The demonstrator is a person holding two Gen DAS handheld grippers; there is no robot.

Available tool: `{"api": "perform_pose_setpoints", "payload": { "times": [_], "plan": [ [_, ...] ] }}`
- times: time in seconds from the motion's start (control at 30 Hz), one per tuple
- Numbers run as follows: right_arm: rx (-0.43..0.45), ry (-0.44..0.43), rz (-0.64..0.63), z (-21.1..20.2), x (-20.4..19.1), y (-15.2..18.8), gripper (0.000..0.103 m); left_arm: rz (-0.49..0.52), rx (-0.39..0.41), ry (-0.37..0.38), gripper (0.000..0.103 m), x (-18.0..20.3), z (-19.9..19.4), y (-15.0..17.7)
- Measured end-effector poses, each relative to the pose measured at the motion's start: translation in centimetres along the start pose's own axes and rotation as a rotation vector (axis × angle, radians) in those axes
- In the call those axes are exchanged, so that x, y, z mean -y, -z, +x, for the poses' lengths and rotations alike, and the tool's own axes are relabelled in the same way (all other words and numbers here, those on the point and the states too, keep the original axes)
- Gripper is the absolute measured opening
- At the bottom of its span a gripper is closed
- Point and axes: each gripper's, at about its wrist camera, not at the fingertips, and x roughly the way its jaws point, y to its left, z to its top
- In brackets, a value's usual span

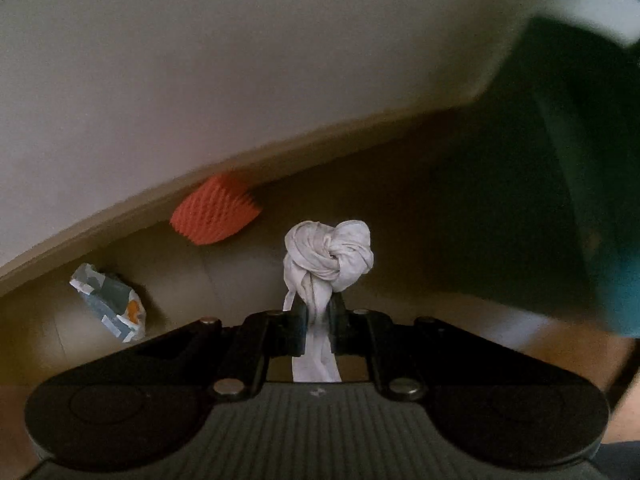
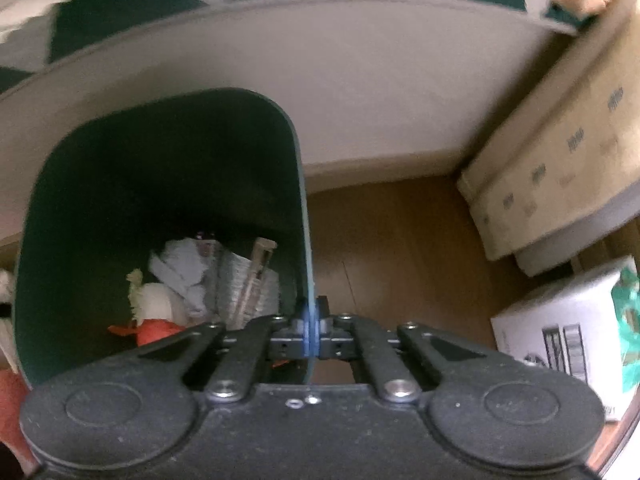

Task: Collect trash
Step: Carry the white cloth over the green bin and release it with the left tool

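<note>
My left gripper (image 1: 315, 312) is shut on a knotted white cloth (image 1: 328, 258) and holds it above the wooden floor (image 1: 400, 220). An orange foam net (image 1: 216, 216) lies by the baseboard and a crumpled grey-and-orange wrapper (image 1: 110, 300) lies left of it. The dark green bin (image 1: 592, 168) stands at the right edge of the left wrist view. My right gripper (image 2: 310, 320) is shut on the right rim of the green bin (image 2: 160, 184). Inside the bin lie crumpled paper (image 2: 184, 272), an orange scrap (image 2: 154, 330) and other trash.
A pale wall (image 1: 200, 80) runs behind the floor items. Right of the bin, a beige box (image 2: 560, 168) leans against the wall and a white printed box (image 2: 560, 332) stands on the wooden floor (image 2: 400, 240).
</note>
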Motion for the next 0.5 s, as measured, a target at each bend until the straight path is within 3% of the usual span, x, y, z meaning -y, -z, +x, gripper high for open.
{"api": "perform_pose_setpoints", "payload": {
  "times": [0.13, 0.27, 0.4, 0.5],
  "plan": [
    [0.028, 0.03, -0.034, -0.7, 0.0, 0.1, 0.0, -0.003, 0.076, 0.078, 0.01, 2.9, -6.9, -0.8],
    [0.054, 0.034, -0.051, -1.4, -0.2, 0.5, 0.0, 0.036, 0.13, 0.142, 0.01, 7.3, -10.9, -1.9],
    [0.079, 0.03, -0.064, -2.1, -0.6, 0.7, 0.0, 0.092, 0.156, 0.197, 0.01, 12.6, -12.9, -4.0],
    [0.09, 0.022, -0.077, -2.5, -0.8, 0.9, 0.0, 0.145, 0.165, 0.198, 0.01, 16.7, -13.0, -5.5]
  ]
}}
